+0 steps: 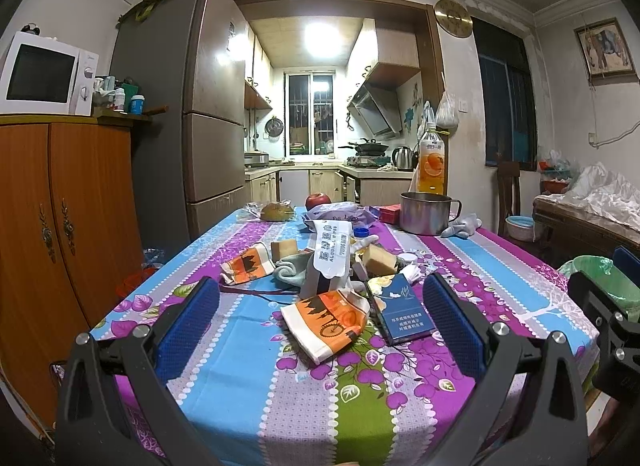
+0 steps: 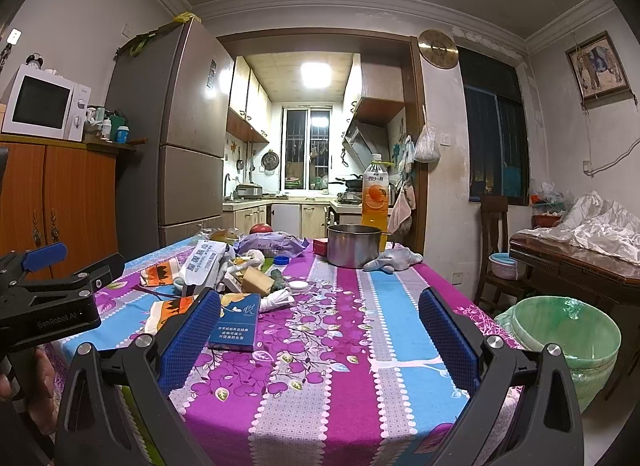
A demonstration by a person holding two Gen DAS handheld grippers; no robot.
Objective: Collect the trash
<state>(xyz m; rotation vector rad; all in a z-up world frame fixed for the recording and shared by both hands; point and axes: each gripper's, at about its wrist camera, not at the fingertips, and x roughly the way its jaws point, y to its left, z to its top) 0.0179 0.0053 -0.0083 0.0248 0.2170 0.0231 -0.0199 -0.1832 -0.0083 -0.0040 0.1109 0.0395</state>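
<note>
A pile of trash lies on the flowered tablecloth (image 1: 248,394): an orange-and-white wrapper (image 1: 326,320), a blue cigarette box (image 1: 402,308), a white wipes packet (image 1: 332,250), a second orange wrapper (image 1: 248,264) and crumpled tissue (image 2: 276,300). My left gripper (image 1: 320,326) is open and empty, above the near wrapper and box. My right gripper (image 2: 320,336) is open and empty over bare cloth, with the cigarette box (image 2: 236,324) by its left finger. A green-lined trash bin (image 2: 560,340) stands on the floor right of the table.
A steel pot (image 1: 426,211), an orange drink bottle (image 1: 431,161), an apple (image 1: 318,199), a purple bag (image 2: 272,244) and a grey glove (image 2: 394,258) sit at the table's far end. A wooden cabinet (image 1: 60,225) and fridge stand left; a chair and side table stand right.
</note>
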